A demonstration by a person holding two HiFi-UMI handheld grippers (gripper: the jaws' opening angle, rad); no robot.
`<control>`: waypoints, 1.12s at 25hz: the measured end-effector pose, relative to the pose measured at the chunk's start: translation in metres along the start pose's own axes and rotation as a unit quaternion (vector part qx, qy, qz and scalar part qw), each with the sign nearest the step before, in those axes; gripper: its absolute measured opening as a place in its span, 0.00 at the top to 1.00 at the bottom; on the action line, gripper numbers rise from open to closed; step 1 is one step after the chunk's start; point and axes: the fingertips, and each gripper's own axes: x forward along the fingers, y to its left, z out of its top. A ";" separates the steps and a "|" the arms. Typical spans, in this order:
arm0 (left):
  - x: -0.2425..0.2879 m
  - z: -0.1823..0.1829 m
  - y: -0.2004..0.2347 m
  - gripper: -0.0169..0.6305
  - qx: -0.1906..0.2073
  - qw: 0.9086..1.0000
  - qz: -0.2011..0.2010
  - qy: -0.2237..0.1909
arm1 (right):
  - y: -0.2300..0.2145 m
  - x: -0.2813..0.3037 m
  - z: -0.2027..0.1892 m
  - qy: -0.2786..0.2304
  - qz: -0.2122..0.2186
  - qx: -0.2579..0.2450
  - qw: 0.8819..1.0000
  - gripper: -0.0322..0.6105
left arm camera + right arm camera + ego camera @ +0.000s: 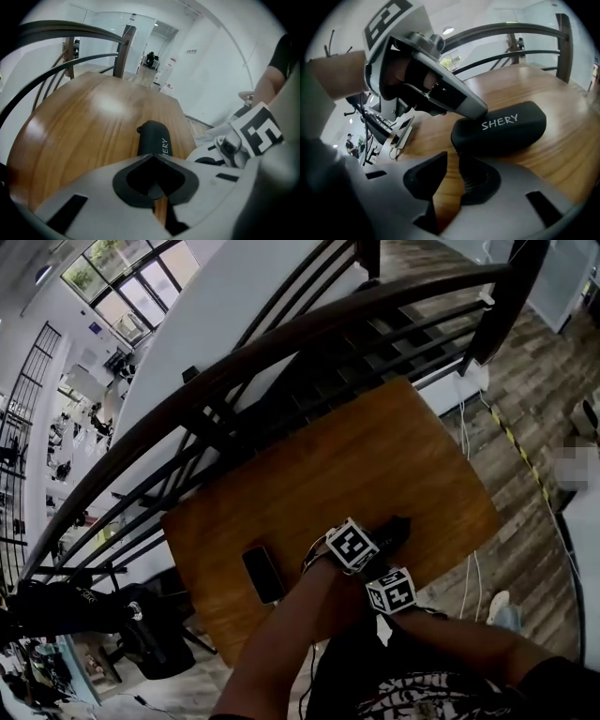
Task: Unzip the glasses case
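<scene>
Black oval glasses case (501,131), stretched away lengthwise, is touched at its near end by the closed left gripper (152,158); the narrowly parted right gripper (453,161) is held just short.

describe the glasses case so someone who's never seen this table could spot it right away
Find the wooden table by the dark railing and look toward its near edge. The glasses case lies there, right of a flat phone. Unlike the thin phone, it is a rounded matte black pod with white SHERY lettering.
</scene>
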 end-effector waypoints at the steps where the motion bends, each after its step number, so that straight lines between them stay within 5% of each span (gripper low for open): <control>1: 0.000 0.000 0.001 0.97 -0.003 1.000 -0.005 -0.004 | -0.001 0.004 0.001 0.000 -0.009 0.020 1.000 0.85; 11: 0.012 -0.002 0.000 0.97 0.008 1.000 -0.006 -0.018 | -0.019 0.017 -0.001 -0.008 -0.052 0.159 0.986 0.90; 20: 0.014 -0.012 -0.005 0.97 0.047 0.999 0.014 -0.007 | -0.018 0.013 -0.007 0.007 -0.073 0.060 0.995 0.93; 28: 0.017 -0.010 -0.005 0.97 0.044 0.999 0.021 -0.015 | -0.052 -0.003 -0.010 0.009 -0.096 0.009 0.995 0.93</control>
